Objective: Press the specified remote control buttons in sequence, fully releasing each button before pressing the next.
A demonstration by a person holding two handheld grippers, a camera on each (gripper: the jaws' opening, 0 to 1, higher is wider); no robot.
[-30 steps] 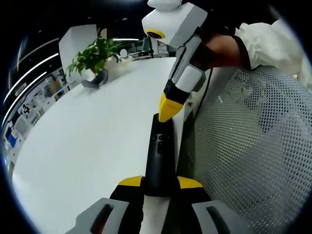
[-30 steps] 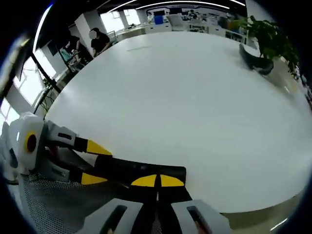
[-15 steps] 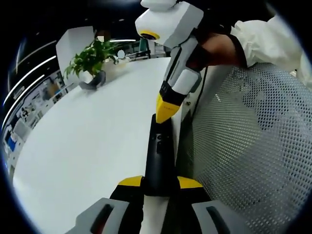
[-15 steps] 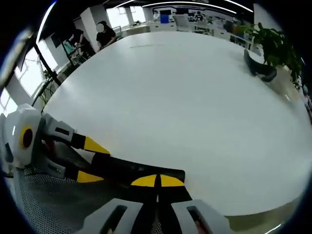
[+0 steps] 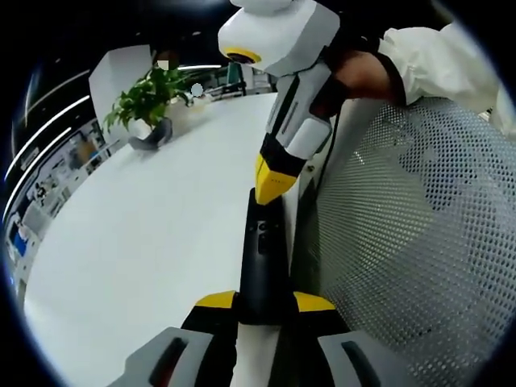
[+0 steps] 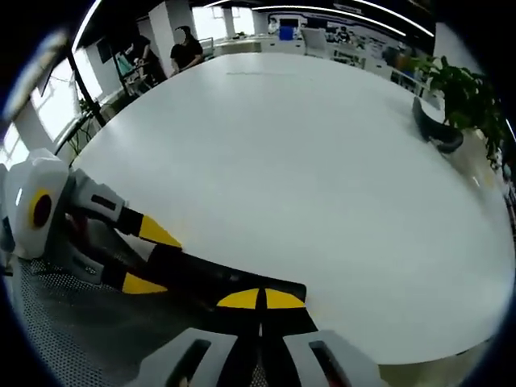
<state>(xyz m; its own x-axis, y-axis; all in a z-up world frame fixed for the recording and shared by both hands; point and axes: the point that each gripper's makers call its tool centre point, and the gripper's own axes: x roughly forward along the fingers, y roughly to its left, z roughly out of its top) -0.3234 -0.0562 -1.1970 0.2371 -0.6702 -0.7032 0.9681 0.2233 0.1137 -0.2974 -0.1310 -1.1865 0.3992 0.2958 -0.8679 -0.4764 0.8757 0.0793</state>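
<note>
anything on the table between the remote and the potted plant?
Nothing. In the left gripper view, bare white table runs from the black remote up to the potted plant. The right gripper view shows the same bare stretch.

The right gripper [image 5: 270, 189] is sliding along the black remote [image 5: 262, 266]: in the left gripper view its closed yellow tip has crept from the remote's far end to just past that end, away from the left gripper, and its white body has tilted further toward the table [image 5: 145, 242]. In the right gripper view the left gripper [image 6: 149, 258] now sits lower and angled more steeply, its two yellow jaws spread wider around the remote's near end.
</note>
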